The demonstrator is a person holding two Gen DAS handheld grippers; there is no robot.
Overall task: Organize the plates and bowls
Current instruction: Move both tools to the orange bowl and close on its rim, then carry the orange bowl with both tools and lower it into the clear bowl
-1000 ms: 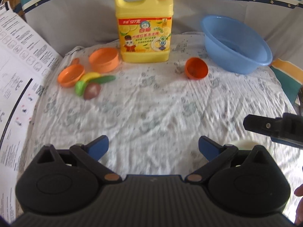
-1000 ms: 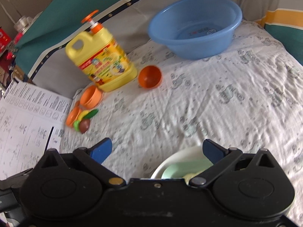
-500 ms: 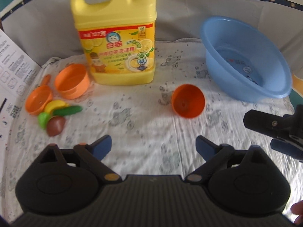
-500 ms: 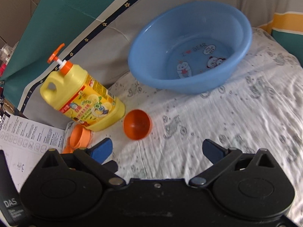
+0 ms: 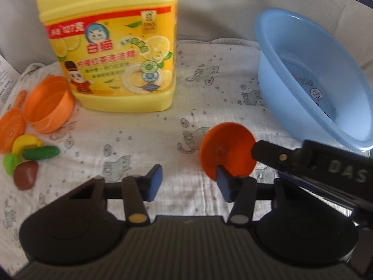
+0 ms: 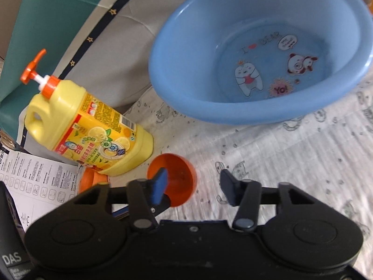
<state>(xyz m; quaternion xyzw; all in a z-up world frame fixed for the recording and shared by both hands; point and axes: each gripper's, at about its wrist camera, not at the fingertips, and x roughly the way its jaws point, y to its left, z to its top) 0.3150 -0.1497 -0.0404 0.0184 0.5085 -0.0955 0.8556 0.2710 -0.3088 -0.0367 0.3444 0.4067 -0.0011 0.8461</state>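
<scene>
Centre-right of the left wrist view: small orange bowl (image 5: pixel 227 148) tipped on its side on the printed cloth (image 5: pixel 139 140). Left gripper (image 5: pixel 188 182) jaws have just been closing, now partly open, nothing between them; its right pad overlaps the bowl's lower rim. Right gripper (image 6: pixel 194 187) likewise, jaws empty, left pad in front of the bowl. Yellow detergent jug (image 5: pixel 112 44) upper left, blue basin (image 5: pixel 310 79) right, orange cup (image 5: pixel 47 106) and toy vegetables (image 5: pixel 25 161) at left edge.
</scene>
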